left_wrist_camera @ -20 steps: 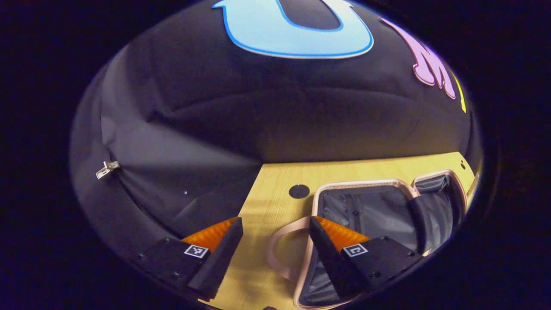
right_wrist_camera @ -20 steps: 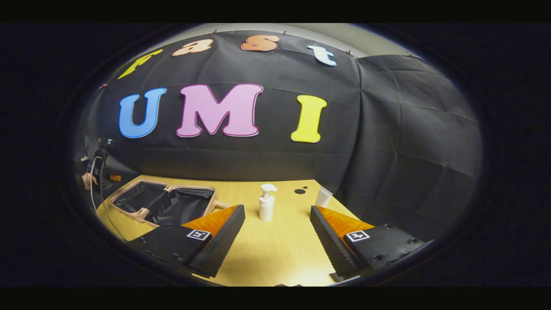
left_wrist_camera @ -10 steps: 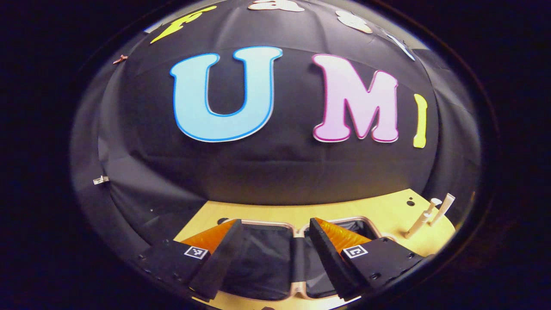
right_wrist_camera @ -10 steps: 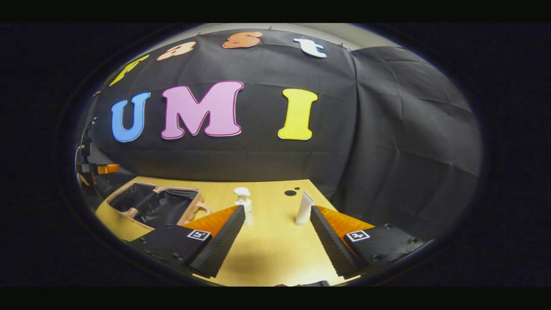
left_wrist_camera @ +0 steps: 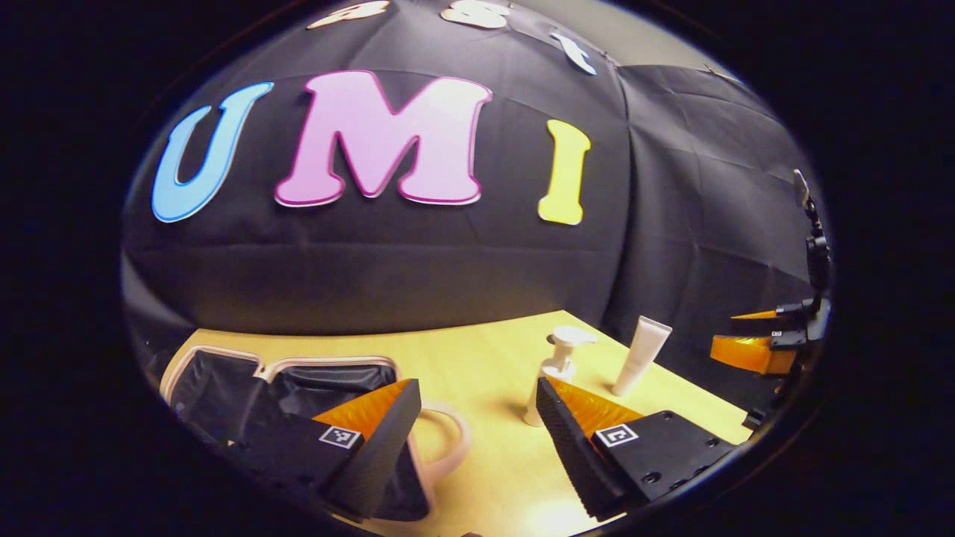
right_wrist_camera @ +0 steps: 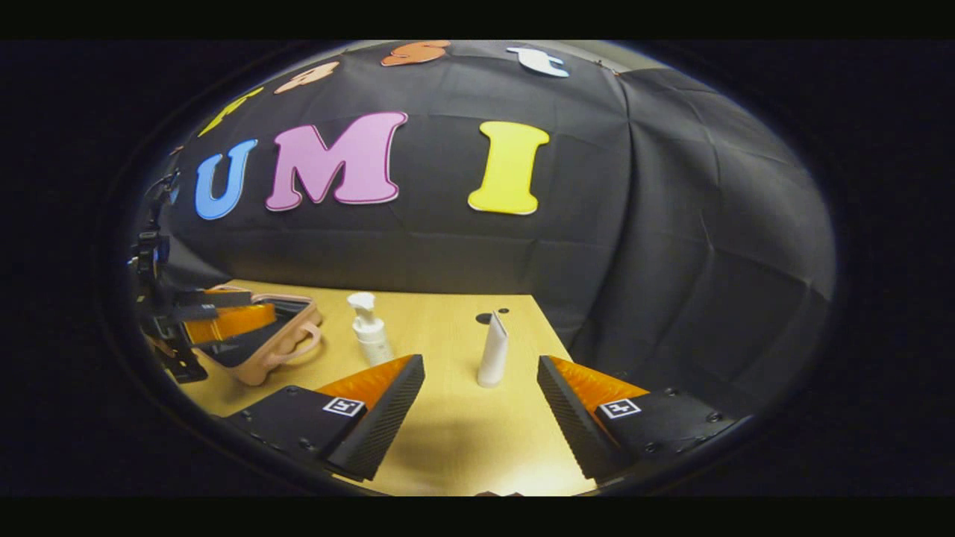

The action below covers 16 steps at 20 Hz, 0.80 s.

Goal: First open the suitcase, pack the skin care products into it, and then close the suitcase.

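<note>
The pink suitcase (left_wrist_camera: 224, 356) (right_wrist_camera: 280, 339) lies open on the wooden table, its dark lining showing. A white pump bottle (left_wrist_camera: 556, 365) (right_wrist_camera: 369, 335) stands upright to its right. Farther right a white tube (left_wrist_camera: 642, 352) (right_wrist_camera: 493, 356) stands on its cap. In the left gripper view my left gripper (left_wrist_camera: 477, 440) is open, with the suitcase handle (left_wrist_camera: 448, 447) just right of its left finger and the bottle at its right finger. My right gripper (right_wrist_camera: 481, 425) is open, and the tube stands ahead between its fingers. Each gripper also appears at the other view's edge: right gripper (left_wrist_camera: 761, 347), left gripper (right_wrist_camera: 201, 321).
The wooden table (right_wrist_camera: 448, 447) ends at the black cloth wall behind and on the right. Two small dark round spots (right_wrist_camera: 494, 314) mark the table's far edge behind the tube.
My left gripper has swung right from the suitcase, bringing the bottle and tube into its view. My right gripper has moved closer to the tube, which now stands between its fingers.
</note>
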Each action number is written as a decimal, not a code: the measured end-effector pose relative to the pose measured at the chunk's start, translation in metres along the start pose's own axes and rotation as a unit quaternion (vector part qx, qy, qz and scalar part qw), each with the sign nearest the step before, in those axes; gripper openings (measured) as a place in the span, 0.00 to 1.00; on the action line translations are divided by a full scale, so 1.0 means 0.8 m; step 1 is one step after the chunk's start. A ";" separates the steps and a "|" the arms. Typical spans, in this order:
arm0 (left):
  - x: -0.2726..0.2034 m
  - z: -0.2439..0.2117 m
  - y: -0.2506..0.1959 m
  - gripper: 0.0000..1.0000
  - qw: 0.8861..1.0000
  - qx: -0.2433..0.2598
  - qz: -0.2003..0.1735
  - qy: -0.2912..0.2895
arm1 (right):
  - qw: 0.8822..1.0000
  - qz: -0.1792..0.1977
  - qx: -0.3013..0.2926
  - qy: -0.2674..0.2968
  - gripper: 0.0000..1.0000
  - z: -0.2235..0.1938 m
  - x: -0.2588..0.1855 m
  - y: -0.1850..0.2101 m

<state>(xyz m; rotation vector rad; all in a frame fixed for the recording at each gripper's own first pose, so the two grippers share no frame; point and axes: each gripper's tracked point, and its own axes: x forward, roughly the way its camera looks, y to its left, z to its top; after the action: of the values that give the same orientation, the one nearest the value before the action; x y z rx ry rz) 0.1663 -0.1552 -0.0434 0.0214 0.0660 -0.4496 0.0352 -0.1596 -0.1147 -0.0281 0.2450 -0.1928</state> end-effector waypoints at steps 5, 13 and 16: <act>0.078 -0.034 -0.062 0.98 0.998 0.022 -0.039 0.033 | 1.000 0.004 0.006 0.024 0.98 -0.033 0.015 -0.024; 0.186 -0.052 -0.064 0.98 0.999 -0.017 -0.004 0.036 | 0.999 -0.008 0.017 0.040 0.98 -0.052 0.045 -0.040; 0.195 -0.062 -0.061 0.79 0.999 -0.014 0.002 0.038 | 0.999 -0.019 0.025 0.036 0.98 -0.052 0.068 -0.040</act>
<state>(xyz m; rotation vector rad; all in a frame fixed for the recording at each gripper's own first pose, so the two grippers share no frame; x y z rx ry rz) 0.2821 -0.2648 -0.1036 0.0120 0.1471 -0.4446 0.0705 -0.2014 -0.1666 0.0244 0.3117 -0.2376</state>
